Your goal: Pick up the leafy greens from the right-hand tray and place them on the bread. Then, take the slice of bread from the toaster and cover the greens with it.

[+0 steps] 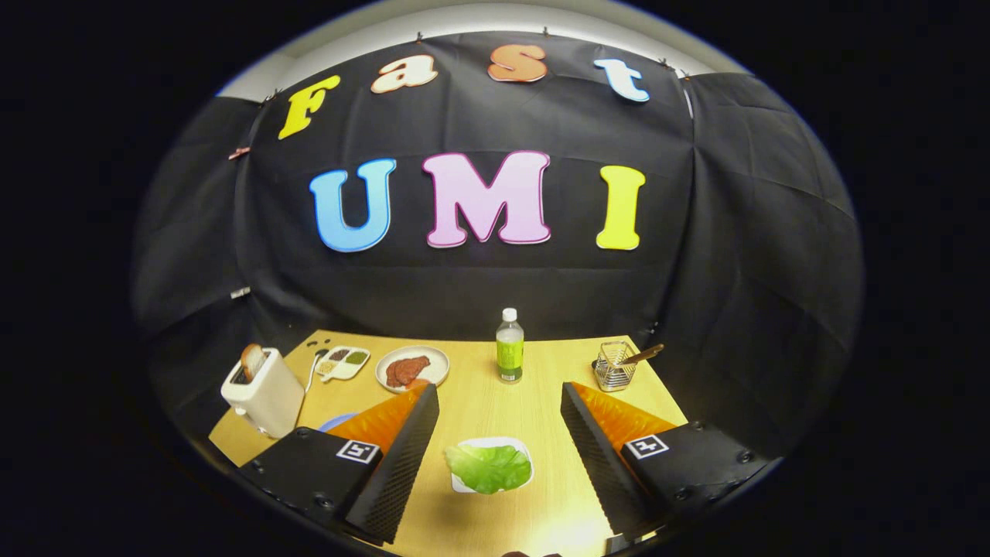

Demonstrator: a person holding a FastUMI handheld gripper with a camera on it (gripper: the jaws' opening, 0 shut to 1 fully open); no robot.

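Wooden table [479, 402]: one toaster [263, 391]; one leafy greens [489, 466]; gripper [500, 456] fingers wide apart, empty.

The gripper [499, 433] was wide open above the table [479, 394]. The leafy greens [489, 467] lay on a white tray [520, 447] between its fingers; the toaster [263, 391] with bread [251, 360] stood at the left.

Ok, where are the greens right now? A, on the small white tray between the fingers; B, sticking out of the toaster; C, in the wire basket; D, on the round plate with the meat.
A: the greens lie on the white tray, between the open fingers of the hand-held gripper, untouched.
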